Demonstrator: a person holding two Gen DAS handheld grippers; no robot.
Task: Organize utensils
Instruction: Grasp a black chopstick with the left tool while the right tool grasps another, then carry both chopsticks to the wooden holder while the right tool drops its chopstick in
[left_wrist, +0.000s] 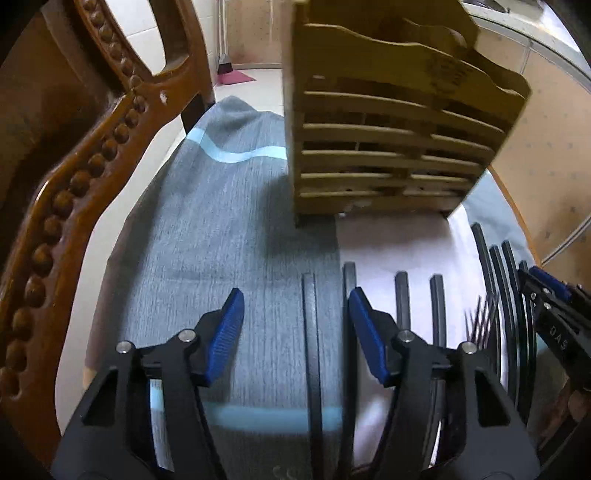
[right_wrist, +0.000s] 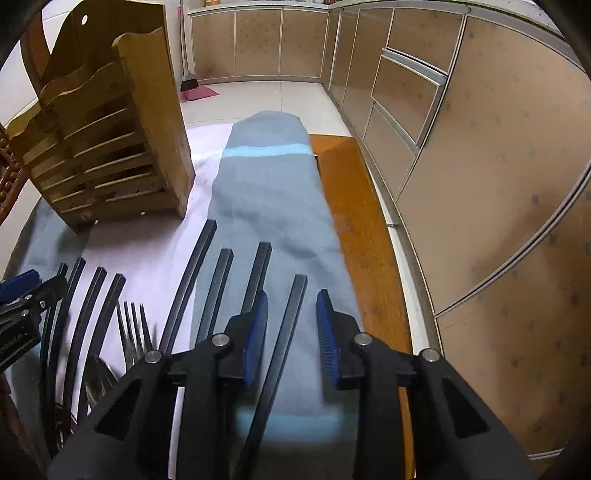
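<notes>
Left tongs (left_wrist: 295, 332), nearest the left camera: blue pads (left_wrist: 225, 332) spread wide apart, nothing between them but one black stick (left_wrist: 311, 332) lying on the grey towel (left_wrist: 221, 229) below. Right tongs (right_wrist: 291, 332): pads also apart, straddling another black stick (right_wrist: 291, 317) without visibly touching it. Between the two tools, a row of black sticks (right_wrist: 192, 273) lies roughly parallel across a pale cloth (right_wrist: 147, 240) and a grey towel with a light-blue stripe (right_wrist: 266, 206); fork tines (right_wrist: 135, 325) show among them, and a spoon bowl (right_wrist: 98, 376) sits close by. Beyond the sticks, a slatted wooden utensil rack (right_wrist: 110, 147) stands upright on the cloths. Wooden surface (right_wrist: 354, 206) is exposed to the right of the towel. A carved chair back (left_wrist: 74, 184) rises at left. Farthest: tiled floor, a broom (right_wrist: 188, 79) and tan cabinets (right_wrist: 480, 147).
</notes>
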